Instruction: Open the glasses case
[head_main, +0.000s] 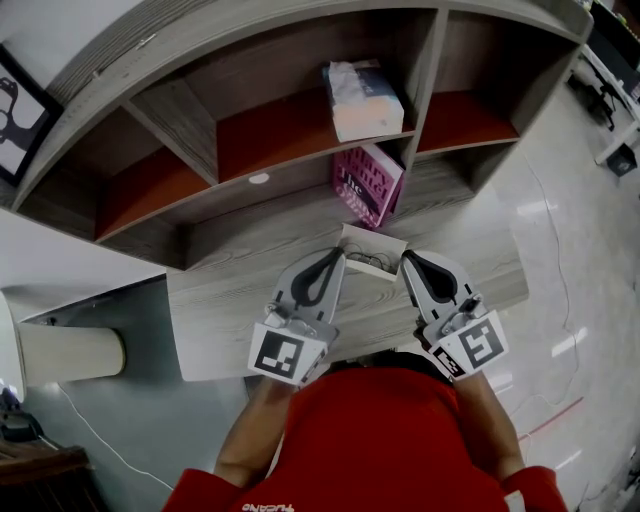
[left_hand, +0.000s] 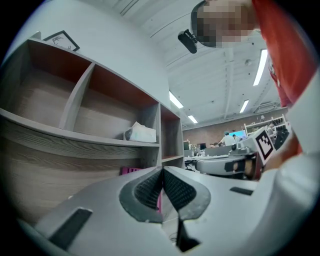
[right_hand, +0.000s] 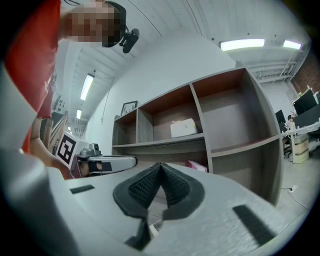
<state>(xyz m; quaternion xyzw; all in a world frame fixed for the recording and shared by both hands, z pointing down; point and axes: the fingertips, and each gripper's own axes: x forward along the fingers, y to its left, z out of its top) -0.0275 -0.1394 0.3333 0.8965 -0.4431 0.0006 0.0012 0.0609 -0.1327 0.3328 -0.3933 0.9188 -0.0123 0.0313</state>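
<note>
The white glasses case (head_main: 372, 248) lies on the wooden desk (head_main: 230, 300) in front of the shelf, its lid raised and something thin and dark inside. My left gripper (head_main: 337, 254) is just left of the case, its jaws pressed together with nothing between them (left_hand: 162, 170). My right gripper (head_main: 407, 258) is at the case's right edge, also shut and empty (right_hand: 160, 165). Both point level toward the shelf. In the gripper views the case is almost wholly hidden under the jaws.
A pink book (head_main: 367, 185) leans in the shelf's lower bay right behind the case. A tissue box (head_main: 362, 100) sits on the shelf above it. A white cylinder (head_main: 70, 352) lies at the lower left, and a framed picture (head_main: 15, 105) hangs on the left wall.
</note>
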